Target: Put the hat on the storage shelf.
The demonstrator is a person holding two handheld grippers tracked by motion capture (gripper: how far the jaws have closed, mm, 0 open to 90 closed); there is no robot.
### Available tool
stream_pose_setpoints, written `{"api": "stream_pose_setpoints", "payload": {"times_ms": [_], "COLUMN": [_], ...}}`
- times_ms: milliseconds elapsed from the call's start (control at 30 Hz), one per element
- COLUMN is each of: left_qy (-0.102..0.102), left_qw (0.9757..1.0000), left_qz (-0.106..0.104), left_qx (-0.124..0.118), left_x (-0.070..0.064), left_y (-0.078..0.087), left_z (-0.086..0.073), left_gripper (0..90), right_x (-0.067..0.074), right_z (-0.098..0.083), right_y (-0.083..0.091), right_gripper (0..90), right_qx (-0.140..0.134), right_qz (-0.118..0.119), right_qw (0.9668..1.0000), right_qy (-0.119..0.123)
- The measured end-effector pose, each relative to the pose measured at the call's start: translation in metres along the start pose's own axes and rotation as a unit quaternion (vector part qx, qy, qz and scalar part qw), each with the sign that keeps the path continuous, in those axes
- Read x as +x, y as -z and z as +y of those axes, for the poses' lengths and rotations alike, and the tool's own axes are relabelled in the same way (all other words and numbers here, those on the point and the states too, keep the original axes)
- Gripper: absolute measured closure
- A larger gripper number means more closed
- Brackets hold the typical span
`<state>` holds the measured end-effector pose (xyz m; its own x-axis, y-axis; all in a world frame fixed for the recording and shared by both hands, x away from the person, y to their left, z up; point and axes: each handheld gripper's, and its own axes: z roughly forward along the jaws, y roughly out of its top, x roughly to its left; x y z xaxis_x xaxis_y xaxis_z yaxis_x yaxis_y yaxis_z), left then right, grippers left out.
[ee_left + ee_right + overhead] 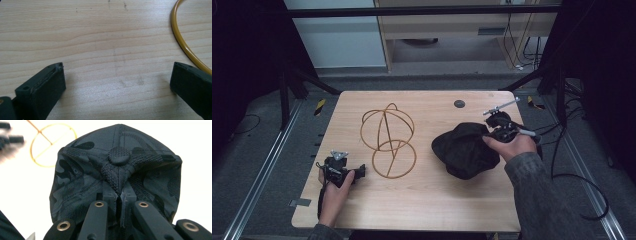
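The right gripper [496,131] has its jaws pinched together on a fold of the black camouflage cap [466,149], biting the crown fabric just below the top button [119,155], as the right gripper view makes plain; the cap bunches up directly ahead of those jaws and looks partly gathered off the wooden table [422,200], though I cannot tell whether any of it is truly clear of the surface. Beyond the cap, up and to the left in that view, lies the wire hat stand [51,145], a thin golden frame of hoops with a rounded top and a ring base, resting on its side. The left gripper [343,172] sits low over the table with its jaws spread wide and nothing between them; just off its right-hand jaw curves a stretch of the stand's base ring [183,45], near but apart. To my eye the step in hand is the pick-up of the cap, with the stand waiting to receive it. The next move would ask the right gripper to carry the cap across toward the frame without letting the pinched fold slip, while the left one closes on the ring to steady or right the stand, since a light wire frame lying over could easily skate away when the cap touches it.
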<state>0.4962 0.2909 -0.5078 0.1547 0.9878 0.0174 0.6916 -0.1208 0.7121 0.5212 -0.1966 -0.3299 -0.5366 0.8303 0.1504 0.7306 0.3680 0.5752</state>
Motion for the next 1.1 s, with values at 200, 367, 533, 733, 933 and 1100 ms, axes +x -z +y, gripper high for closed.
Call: {"api": "stream_pose_setpoints", "payload": {"times_ms": [200,367,533,733,933,1100], "left_qy": [0.0,-0.002,-0.003,-0.003,-0.003,-0.002], "left_qw": [1.0,1.0,1.0,1.0,1.0,1.0], "left_qz": [0.0,-0.001,-0.002,-0.002,-0.002,-0.002], "left_qx": [-0.001,0.002,0.002,0.002,0.002,0.002], "left_x": [0.0,0.0,0.0,0.0,0.0,0.0], "left_y": [0.0,0.0,0.0,0.0,0.0,0.0], "left_z": [0.0,0.0,0.0,0.0,0.0,0.0], "left_gripper": [0.0,0.0,0.0,0.0,0.0,0.0], "right_x": [0.0,0.009,0.017,0.027,0.039,0.052], "right_z": [0.035,0.064,0.081,0.096,0.112,0.123], "right_y": [0.024,0.042,0.049,0.056,0.066,0.072], "right_gripper": [85.5,85.5,85.6,85.6,85.7,85.7], "right_qx": [-0.048,-0.092,-0.114,-0.126,-0.149,-0.168], "right_qz": [-0.014,-0.018,-0.014,-0.014,-0.007,0.011], "right_qw": [0.9987,0.9955,0.9933,0.9919,0.9888,0.9856], "right_qy": [-0.007,-0.009,-0.005,0.001,0.008,0.015]}}
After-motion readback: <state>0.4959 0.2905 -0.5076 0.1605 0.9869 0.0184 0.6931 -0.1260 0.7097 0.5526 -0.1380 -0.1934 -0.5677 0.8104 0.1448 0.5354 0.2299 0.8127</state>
